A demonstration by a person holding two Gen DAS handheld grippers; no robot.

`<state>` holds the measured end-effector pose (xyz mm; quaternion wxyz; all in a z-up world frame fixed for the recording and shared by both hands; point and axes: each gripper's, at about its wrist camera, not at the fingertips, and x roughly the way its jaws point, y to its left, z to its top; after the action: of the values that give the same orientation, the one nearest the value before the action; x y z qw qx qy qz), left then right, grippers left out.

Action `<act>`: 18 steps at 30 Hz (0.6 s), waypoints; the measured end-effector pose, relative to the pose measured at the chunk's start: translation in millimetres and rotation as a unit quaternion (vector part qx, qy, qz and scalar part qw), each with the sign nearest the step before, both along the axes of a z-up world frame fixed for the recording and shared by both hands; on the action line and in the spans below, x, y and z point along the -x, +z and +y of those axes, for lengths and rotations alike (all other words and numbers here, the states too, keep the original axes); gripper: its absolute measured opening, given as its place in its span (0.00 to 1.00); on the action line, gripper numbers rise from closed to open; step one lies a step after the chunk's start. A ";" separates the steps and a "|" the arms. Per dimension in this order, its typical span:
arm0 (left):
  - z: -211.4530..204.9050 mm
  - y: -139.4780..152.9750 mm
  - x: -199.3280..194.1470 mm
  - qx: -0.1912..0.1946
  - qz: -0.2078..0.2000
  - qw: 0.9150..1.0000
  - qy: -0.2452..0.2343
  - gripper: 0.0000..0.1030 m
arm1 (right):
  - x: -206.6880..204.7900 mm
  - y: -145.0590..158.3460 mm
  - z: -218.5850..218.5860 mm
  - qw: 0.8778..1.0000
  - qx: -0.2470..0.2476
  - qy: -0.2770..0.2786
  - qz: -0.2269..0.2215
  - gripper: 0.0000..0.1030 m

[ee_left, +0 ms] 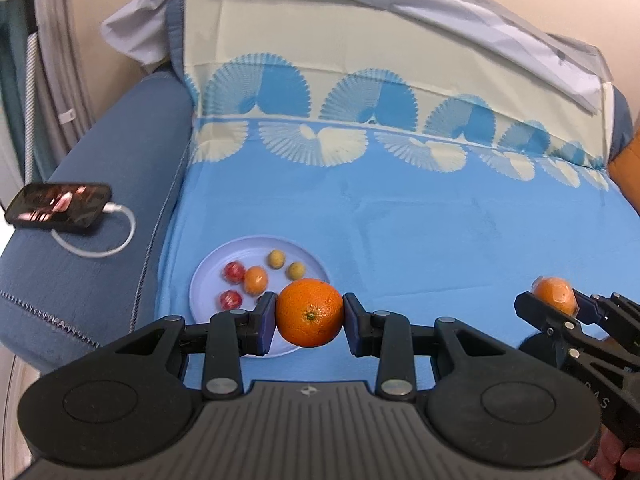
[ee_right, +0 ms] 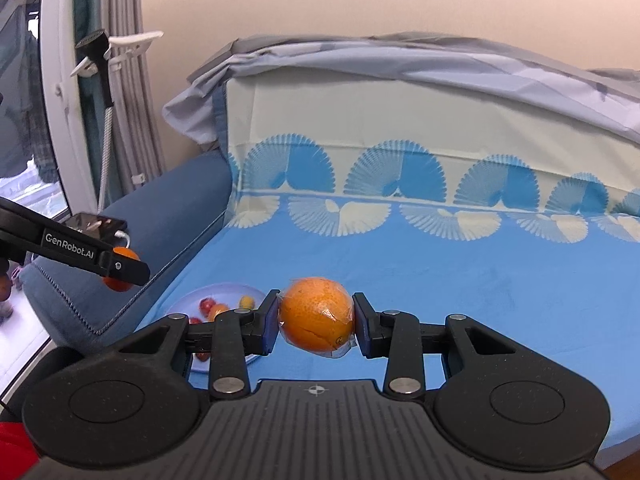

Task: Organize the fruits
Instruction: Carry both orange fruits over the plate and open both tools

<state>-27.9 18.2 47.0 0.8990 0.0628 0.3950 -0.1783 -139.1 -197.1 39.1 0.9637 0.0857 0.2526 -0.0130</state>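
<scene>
My left gripper [ee_left: 309, 314] is shut on a bare orange [ee_left: 309, 312], held just above the near right rim of a pale blue plate [ee_left: 208, 276]. The plate lies on the blue sofa cover and holds several small fruits: red ones [ee_left: 234, 272], a small orange one [ee_left: 256, 279] and yellow-green ones [ee_left: 276, 258]. My right gripper [ee_right: 316, 318] is shut on a plastic-wrapped orange [ee_right: 316, 316], held above the cover to the right of the plate [ee_right: 224, 294]. The right gripper with its orange also shows in the left wrist view [ee_left: 554, 298]; the left gripper and its orange show in the right wrist view [ee_right: 120, 268].
A phone [ee_left: 60, 204] on a white charging cable [ee_left: 108, 244] lies on the dark blue sofa armrest at left. The sofa back [ee_left: 360, 52] with a fan-patterned cover rises behind. An orange cushion [ee_left: 626, 172] is at the far right.
</scene>
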 end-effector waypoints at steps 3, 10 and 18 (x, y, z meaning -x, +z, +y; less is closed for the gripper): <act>9.5 -8.2 -2.0 -0.004 0.012 1.000 0.011 0.38 | -8.4 -6.6 6.9 1.000 -0.001 0.013 0.013 0.38; 29.6 -24.6 -22.1 -0.016 0.036 0.999 0.037 0.38 | -35.8 -22.2 26.2 0.998 -0.003 0.046 0.048 0.38; 36.1 -45.9 -65.4 -0.026 0.055 0.996 0.058 0.38 | -86.4 -40.9 54.4 0.992 0.003 0.085 0.098 0.38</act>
<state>37.5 54.4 1.1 0.8827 0.0529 0.4516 -0.1185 -52.7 -142.7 -1.8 0.9321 0.0595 0.3520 0.0603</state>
